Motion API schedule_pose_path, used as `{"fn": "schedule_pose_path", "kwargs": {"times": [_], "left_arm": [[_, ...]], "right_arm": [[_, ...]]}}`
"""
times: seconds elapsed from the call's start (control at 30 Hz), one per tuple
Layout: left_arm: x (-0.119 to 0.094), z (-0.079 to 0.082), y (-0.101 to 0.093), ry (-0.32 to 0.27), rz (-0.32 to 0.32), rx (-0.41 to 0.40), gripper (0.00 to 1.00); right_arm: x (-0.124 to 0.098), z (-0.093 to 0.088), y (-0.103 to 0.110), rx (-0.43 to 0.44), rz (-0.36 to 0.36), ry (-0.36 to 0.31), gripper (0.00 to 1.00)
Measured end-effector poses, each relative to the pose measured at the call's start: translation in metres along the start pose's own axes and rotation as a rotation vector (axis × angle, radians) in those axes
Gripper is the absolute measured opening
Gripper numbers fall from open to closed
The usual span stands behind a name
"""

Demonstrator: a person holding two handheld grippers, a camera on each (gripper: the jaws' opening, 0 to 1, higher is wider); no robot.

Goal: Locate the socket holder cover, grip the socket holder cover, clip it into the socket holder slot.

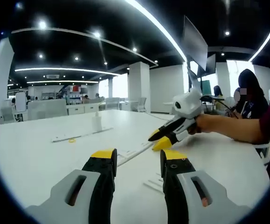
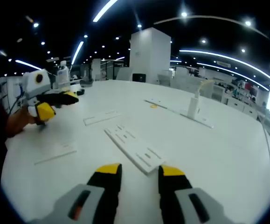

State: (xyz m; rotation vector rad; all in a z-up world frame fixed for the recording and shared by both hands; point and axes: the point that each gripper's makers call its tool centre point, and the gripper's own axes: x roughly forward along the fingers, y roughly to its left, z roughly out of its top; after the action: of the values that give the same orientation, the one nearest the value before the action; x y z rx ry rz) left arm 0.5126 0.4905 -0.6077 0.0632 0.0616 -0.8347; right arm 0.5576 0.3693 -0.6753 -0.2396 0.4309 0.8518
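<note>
Fingers of the right gripper (image 2: 135,173) are parted and empty, low over the white bench (image 2: 228,154). Just ahead of them lies the long socket holder (image 2: 134,148), its long axis running away and leftward. A narrower strip, probably the socket holder cover (image 2: 102,117), lies farther ahead-left. The left gripper (image 1: 138,159) is likewise released and holding nothing, and looks farther off; the right seems nearer.

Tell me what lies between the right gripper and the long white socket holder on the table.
Nothing: in the right gripper view, only bare white table separates the open right gripper from the near end of the socket holder.
</note>
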Motion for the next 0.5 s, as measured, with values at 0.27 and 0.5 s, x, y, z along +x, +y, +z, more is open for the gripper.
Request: {"fn": "schedule_pose_path", "kwargs": {"times": [0.27,0.5], "left_arm": [[0.021,0.008,0.001,0.031,-0.029,0.018,0.36],[0.043,0.015,0.012,0.041,-0.031,0.055,0.28]], "right_arm": [[-0.002,0.005,-0.004,0.011,-0.002,-0.02,0.33],[-0.002,0.007,-0.01,0.017,-0.003,-0.028,0.33]]}}
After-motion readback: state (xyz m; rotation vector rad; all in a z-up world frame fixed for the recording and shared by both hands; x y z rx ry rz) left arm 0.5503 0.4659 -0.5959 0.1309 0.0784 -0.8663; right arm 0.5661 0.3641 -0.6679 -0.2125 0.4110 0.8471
